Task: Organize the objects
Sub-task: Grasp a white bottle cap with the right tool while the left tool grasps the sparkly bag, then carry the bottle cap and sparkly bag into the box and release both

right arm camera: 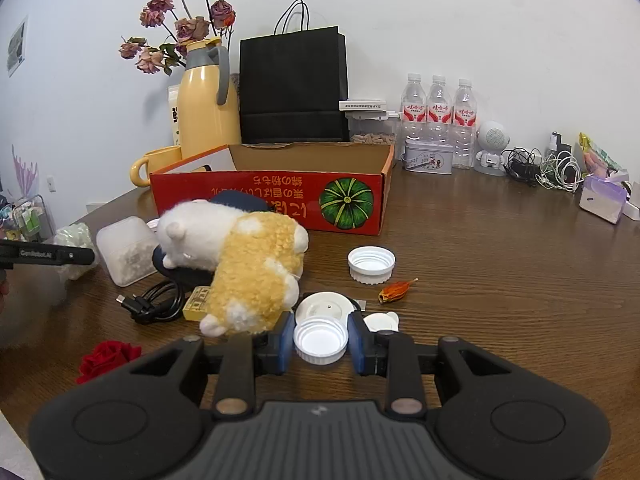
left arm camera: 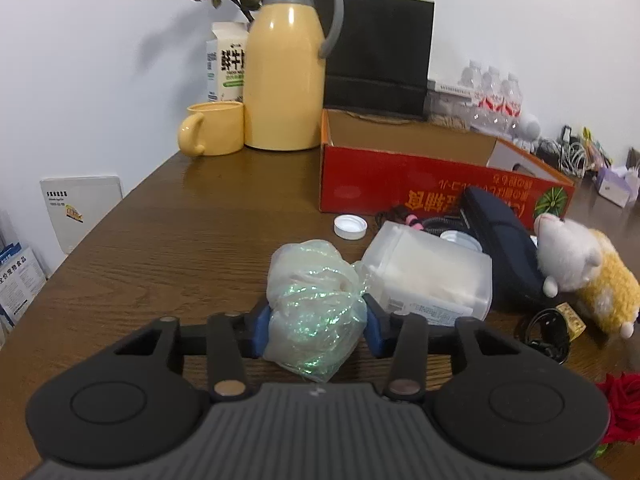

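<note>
In the left wrist view my left gripper (left arm camera: 317, 316) is shut on a shimmery clear plastic bag bundle (left arm camera: 316, 300), its blue pads pressing in from both sides just above the wooden table. In the right wrist view my right gripper (right arm camera: 320, 334) is shut on a white screw cap (right arm camera: 320, 346), open side up, low over the table. An open red cardboard box (right arm camera: 280, 190) stands behind. In front of it lie a white-and-yellow plush toy (right arm camera: 248, 256), a translucent plastic container (left arm camera: 432, 272) and a dark blue pouch (left arm camera: 500, 232).
Loose on the table are other white caps (right arm camera: 371, 264) (left arm camera: 350, 226), a round white lid (right arm camera: 326, 308), a black cable (right arm camera: 156, 304) and a red rose (right arm camera: 106, 358). A yellow thermos (left arm camera: 284, 72), yellow mug (left arm camera: 212, 128), black paper bag (right arm camera: 294, 88) and water bottles (right arm camera: 438, 120) line the wall.
</note>
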{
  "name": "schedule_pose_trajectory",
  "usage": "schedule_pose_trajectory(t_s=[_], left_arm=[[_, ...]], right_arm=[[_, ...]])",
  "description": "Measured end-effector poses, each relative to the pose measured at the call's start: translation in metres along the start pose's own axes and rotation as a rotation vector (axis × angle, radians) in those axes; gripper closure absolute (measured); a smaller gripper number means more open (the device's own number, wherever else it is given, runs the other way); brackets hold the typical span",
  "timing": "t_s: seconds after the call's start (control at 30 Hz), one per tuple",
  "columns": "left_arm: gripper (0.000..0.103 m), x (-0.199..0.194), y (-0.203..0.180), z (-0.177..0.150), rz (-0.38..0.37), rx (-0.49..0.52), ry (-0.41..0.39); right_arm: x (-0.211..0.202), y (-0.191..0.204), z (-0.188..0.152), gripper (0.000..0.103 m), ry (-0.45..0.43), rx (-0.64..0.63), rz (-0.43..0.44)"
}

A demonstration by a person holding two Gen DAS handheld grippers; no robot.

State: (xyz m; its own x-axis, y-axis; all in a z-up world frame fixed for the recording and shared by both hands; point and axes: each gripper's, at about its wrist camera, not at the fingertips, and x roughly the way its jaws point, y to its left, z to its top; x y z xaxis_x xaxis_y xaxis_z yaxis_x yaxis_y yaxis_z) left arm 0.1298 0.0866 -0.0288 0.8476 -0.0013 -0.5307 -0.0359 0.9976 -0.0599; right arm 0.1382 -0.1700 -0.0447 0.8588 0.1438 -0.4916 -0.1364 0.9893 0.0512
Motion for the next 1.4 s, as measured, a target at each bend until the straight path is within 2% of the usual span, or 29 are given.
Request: schedule_pose_trajectory(t_s=[0.3, 0.6, 0.9, 1.1, 1.27, 1.4], left_arm=[[0.06, -0.027, -0.006, 0.015, 0.01, -0.01, -0.104], [0.06, -0.026, -0.034, 0.065, -0.034, 0.019, -0.217], [0.06, 0.012, -0.072, 0.122, -0.069, 0.039, -0.269], [0.06, 0.05, -0.085, 0.147, -0.062, 0.003, -0.26], [0.06, 0.085, -0.091, 0.159, -0.048, -0.032, -0.232], [0.06, 0.113, -0.095, 0.161, -0.029, -0.046, -0.201]], right_arm=[[-0.005, 0.002, 0.009, 0.076, -0.041, -0.011, -0.007], [0.007, 0.008, 0.054, 0.076, -0.141, -0.037, 0.004], [0.05, 0.022, 0.124, 0.076, -0.234, -0.071, 0.026], [0.1, 0.028, 0.158, 0.076, -0.229, -0.063, 0.021], [0.143, 0.026, 0.169, 0.076, -0.198, -0.045, 0.001], [0.168, 0.015, 0.165, 0.076, -0.172, -0.008, -0.023]])
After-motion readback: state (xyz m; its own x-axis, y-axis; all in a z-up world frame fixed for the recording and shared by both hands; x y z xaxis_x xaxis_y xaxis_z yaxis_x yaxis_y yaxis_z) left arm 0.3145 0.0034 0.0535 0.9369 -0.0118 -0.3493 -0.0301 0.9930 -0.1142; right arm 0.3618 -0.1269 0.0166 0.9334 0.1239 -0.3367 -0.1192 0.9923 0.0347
